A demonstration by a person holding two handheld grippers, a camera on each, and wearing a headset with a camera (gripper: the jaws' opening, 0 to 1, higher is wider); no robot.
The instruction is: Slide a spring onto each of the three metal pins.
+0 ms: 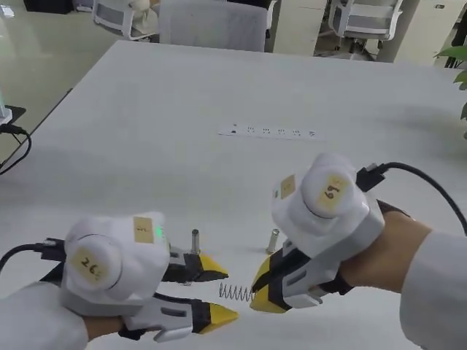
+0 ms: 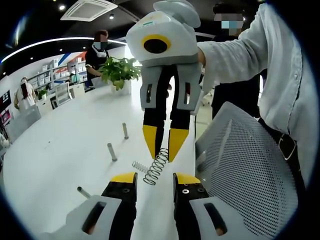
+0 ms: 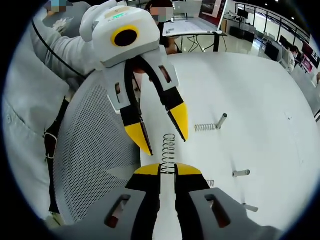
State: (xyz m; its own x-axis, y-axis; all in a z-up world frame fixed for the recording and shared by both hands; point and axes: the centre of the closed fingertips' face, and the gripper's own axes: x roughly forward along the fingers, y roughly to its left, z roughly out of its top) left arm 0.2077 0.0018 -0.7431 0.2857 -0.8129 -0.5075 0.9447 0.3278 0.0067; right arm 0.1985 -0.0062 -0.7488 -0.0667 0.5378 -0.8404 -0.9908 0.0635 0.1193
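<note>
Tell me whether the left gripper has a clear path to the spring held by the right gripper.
Probably yes: the left gripper is open, the spring has its free end sticking out toward it, and nothing lies between them.

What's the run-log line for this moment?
right gripper: shut on spring | left gripper: open, jaws flanking spring's free end | pin: upright, bare

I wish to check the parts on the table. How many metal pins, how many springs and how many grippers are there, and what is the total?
Metal pins: 3
Springs: 3
Grippers: 2, the left gripper open, the right gripper shut on one spring
Total: 8
</note>
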